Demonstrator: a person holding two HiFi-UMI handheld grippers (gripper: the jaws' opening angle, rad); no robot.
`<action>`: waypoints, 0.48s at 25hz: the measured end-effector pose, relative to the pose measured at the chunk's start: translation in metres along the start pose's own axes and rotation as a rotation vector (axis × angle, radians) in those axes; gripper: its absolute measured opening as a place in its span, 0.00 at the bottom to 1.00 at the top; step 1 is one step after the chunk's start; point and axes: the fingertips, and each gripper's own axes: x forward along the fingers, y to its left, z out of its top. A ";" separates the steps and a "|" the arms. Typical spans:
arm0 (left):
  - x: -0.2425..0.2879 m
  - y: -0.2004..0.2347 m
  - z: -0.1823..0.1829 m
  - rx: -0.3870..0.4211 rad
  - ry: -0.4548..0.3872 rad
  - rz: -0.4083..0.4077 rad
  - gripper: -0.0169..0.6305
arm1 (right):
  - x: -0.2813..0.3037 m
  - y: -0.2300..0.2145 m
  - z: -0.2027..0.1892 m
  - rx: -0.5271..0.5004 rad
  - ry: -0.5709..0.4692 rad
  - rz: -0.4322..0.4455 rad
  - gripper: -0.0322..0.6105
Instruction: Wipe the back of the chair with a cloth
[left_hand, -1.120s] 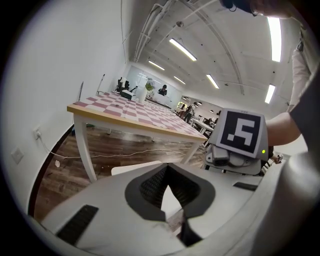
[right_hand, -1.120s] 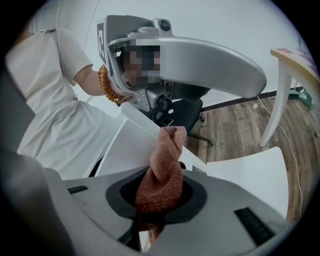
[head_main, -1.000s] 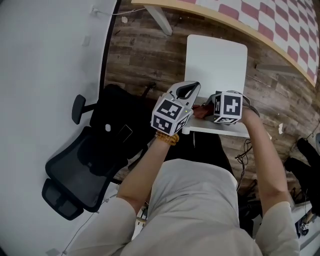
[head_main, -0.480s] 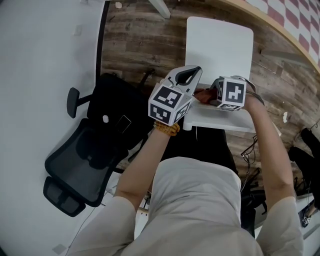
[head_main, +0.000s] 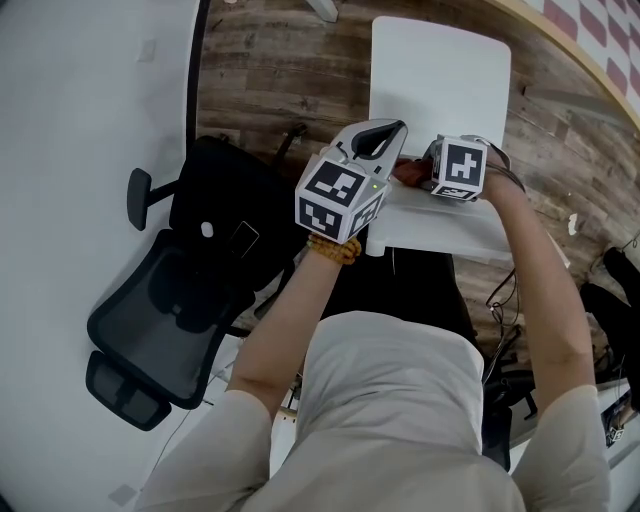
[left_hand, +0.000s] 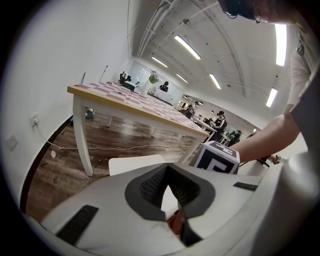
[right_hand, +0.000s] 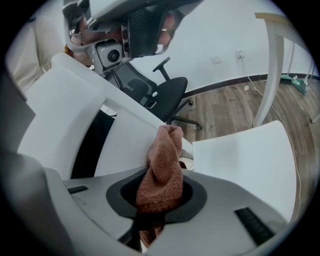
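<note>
A white chair stands in front of me, its seat (head_main: 440, 70) beyond and the top of its back (head_main: 440, 228) nearest. My right gripper (head_main: 428, 172) is shut on a reddish-brown cloth (head_main: 408, 173) just above the back's top. In the right gripper view the cloth (right_hand: 162, 160) stands bunched up out of the right gripper (right_hand: 161, 192), against the white chair back (right_hand: 100, 115). My left gripper (head_main: 378, 138) hovers close on the left, jaws together with nothing seen between them. The left gripper view shows the left gripper (left_hand: 168, 172) with a bit of red cloth (left_hand: 175, 222) below.
A black office chair (head_main: 170, 310) stands close on the left, next to a white wall (head_main: 80, 120). A table with a checkered top (left_hand: 125, 100) lies beyond the white chair. Cables (head_main: 500, 300) lie on the wooden floor at the right.
Both grippers have edged slightly forward along the chair back's top. The cloth stays clamped in the right gripper, and the left one stays shut.
</note>
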 end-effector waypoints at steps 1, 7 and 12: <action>0.000 0.000 -0.001 -0.001 0.000 0.000 0.05 | 0.003 -0.002 -0.002 0.004 0.006 -0.007 0.18; -0.005 -0.002 0.003 -0.004 -0.004 0.004 0.05 | 0.000 0.004 -0.001 0.010 0.006 0.002 0.18; -0.009 -0.006 0.010 0.000 -0.012 0.006 0.05 | -0.009 0.016 0.001 0.013 -0.005 0.014 0.18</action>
